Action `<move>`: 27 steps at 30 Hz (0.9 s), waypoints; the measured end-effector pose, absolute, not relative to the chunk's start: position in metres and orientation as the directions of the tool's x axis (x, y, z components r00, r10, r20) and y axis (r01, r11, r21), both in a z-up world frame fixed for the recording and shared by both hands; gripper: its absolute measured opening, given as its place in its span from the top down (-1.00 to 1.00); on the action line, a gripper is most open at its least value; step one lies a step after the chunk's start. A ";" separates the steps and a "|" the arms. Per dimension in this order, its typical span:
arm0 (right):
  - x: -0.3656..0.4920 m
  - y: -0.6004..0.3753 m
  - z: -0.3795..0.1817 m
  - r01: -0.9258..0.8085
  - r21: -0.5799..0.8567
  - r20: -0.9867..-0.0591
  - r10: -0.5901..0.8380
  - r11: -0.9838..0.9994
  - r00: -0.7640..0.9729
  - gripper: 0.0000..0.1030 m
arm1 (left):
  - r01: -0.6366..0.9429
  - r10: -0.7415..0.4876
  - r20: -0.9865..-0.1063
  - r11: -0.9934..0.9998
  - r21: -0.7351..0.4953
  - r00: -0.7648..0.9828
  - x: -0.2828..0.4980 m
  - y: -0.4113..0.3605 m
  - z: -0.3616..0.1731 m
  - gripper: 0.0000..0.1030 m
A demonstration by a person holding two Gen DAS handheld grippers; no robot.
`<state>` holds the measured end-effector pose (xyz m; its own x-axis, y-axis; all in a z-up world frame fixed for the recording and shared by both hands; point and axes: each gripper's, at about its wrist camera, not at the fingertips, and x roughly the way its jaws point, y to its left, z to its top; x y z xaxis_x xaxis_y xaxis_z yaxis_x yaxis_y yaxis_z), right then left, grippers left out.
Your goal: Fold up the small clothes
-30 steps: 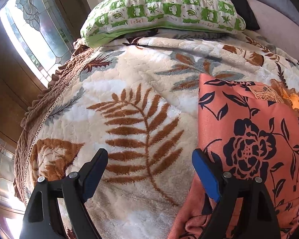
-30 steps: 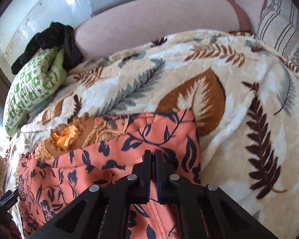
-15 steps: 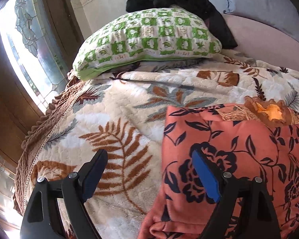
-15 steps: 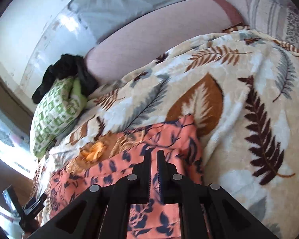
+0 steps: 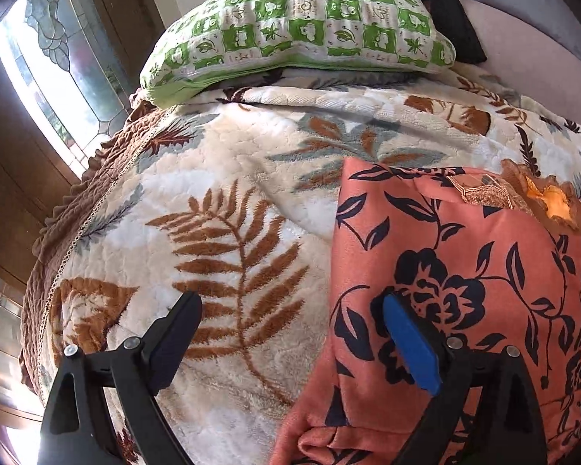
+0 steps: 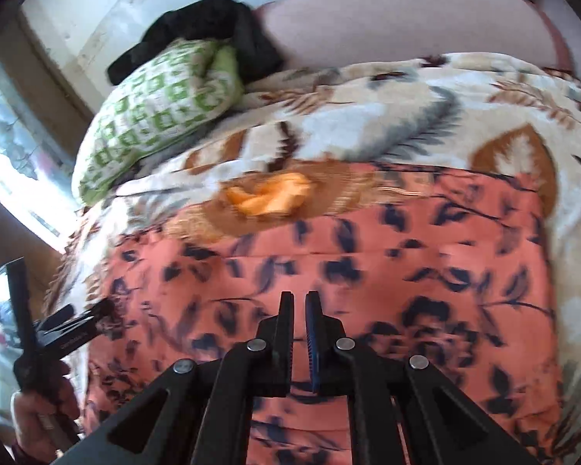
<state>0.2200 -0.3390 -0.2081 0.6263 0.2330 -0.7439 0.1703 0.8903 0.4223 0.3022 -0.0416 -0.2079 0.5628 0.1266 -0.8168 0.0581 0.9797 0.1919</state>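
A coral garment with a dark floral print (image 5: 464,271) lies folded flat on the leaf-patterned blanket (image 5: 232,201); its embroidered brown and orange neck part (image 5: 546,197) is at the far edge. My left gripper (image 5: 290,329) is open and empty over the garment's left edge, one finger above the blanket, the other above the cloth. In the right wrist view the garment (image 6: 368,255) fills the middle and my right gripper (image 6: 299,310) is shut, hovering above it with nothing visibly between the jaws. The left gripper (image 6: 77,325) shows there at the garment's left side.
A green checked pillow (image 5: 302,27) lies at the head of the bed with a black cloth (image 6: 213,27) behind it. A pink sheet (image 6: 406,19) covers the far part. A stained-glass window (image 5: 54,66) and wooden frame stand beyond the bed's left edge.
The right gripper's view has swung left and moved over the garment's middle. The left gripper has shifted slightly, staying open at the garment's left edge.
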 end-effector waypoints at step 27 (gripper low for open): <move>0.089 -0.471 -0.263 0.467 0.622 -0.707 0.194 0.629 0.680 0.89 | 0.085 0.070 -0.843 0.987 0.136 0.534 0.258 0.002 -0.216 -0.86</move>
